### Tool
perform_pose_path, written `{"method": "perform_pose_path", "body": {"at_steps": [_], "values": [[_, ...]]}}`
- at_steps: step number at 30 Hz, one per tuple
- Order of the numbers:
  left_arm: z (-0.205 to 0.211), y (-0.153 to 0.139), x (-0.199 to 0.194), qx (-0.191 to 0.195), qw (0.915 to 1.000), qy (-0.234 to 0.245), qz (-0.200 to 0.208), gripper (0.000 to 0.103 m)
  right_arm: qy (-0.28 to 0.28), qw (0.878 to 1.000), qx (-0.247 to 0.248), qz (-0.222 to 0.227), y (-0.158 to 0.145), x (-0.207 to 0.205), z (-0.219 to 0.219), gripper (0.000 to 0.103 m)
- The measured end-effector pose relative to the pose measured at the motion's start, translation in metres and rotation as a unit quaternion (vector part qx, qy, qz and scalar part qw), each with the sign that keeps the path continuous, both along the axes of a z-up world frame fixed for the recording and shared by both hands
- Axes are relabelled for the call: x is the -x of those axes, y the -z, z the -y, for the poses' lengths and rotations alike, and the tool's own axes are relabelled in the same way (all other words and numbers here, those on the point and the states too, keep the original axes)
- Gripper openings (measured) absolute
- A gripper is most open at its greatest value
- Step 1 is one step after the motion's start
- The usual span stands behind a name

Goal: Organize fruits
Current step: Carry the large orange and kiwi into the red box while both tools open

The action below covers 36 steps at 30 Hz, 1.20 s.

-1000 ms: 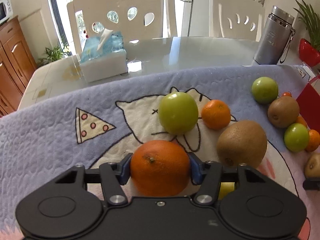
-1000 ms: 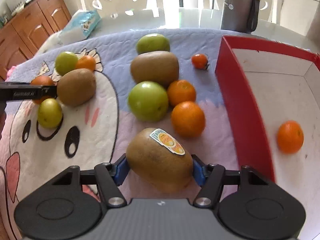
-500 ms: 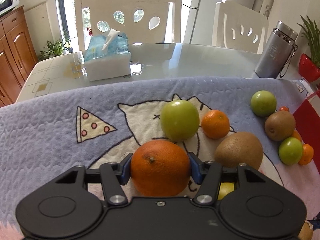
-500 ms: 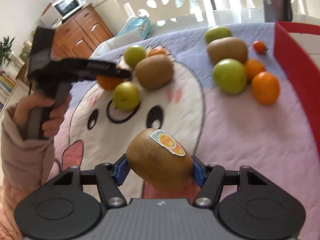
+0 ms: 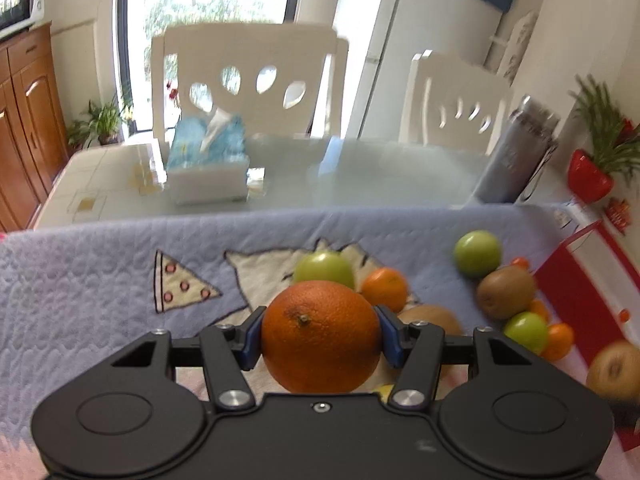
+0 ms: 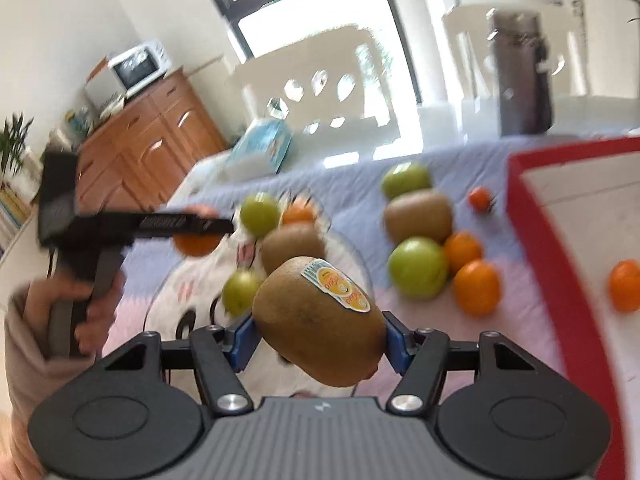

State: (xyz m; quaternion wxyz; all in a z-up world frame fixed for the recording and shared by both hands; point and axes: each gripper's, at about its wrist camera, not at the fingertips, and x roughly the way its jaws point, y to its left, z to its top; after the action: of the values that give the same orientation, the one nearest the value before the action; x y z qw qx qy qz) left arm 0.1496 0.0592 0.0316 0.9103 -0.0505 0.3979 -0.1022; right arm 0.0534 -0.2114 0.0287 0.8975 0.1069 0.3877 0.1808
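Over the blanket: two fruits are up in the air, one in each gripper.
Orange: the orange (image 5: 321, 336) sits between the blue pads of the left gripper (image 5: 320, 338), pinched on its two sides, stem end facing the camera.
Kiwi: the kiwi (image 6: 320, 322) with the sticker is pinched by the right gripper (image 6: 318, 340), one pad on each end, tilted a bit.
How the orange will handle: it looks round, firm and a little heavy. Its bumpy skin should not slip much. Holding it across its fat middle looks best.
How the kiwi will handle: it looks lighter and softer. A hard squeeze could bruise it. Its fuzzy skin should grip well, but the sticker may be slick, so keep the pads off it.
Fruit left on the blanket: green apples (image 6: 418, 268), small oranges (image 6: 476, 288), more kiwis (image 6: 418, 216) and one tiny red fruit (image 6: 479, 198) lie close together on the blanket (image 5: 80, 280).
Box: a red box (image 6: 560, 280) stands at the right, just beside the pile, with one small orange (image 6: 625, 286) inside.
Likely step: carry both fruits to where they belong, maybe the box. I cannot tell which spot is for which fruit.
Farther off: a tissue box (image 5: 206, 168) and a flask (image 5: 516, 160) stand on the table (image 5: 360, 184).
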Motion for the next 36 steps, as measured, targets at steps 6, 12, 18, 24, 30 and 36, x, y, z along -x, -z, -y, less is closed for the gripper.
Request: {"method": "perform_pose_path", "body": {"at_steps": [6,12,18,24,30,36], "values": [[0.047,-0.038,0.014,-0.011,0.9986,0.027,0.044,0.067,0.055,0.998,0.014,0.023,-0.031,-0.004,0.059,0.065],[0.132,-0.068,0.02,-0.001,0.9912,0.109,0.076,0.067,0.128,0.99,0.048,0.029,-0.04,0.01,0.136,0.065],[0.225,-0.066,0.027,0.015,0.9777,0.197,0.071,0.067,0.187,0.98,0.068,-0.01,-0.019,0.022,0.216,0.065],[0.304,-0.041,0.035,0.006,0.9643,0.262,0.036,0.067,0.223,0.972,0.063,-0.033,0.011,0.02,0.272,0.065],[0.357,-0.014,0.049,-0.024,0.9437,0.33,0.008,0.067,0.214,0.974,-0.008,-0.069,0.027,0.021,0.303,0.065],[0.376,0.008,0.065,-0.051,0.9268,0.372,-0.001,0.068,0.215,0.972,0.007,-0.098,0.041,0.015,0.292,0.065]]}}
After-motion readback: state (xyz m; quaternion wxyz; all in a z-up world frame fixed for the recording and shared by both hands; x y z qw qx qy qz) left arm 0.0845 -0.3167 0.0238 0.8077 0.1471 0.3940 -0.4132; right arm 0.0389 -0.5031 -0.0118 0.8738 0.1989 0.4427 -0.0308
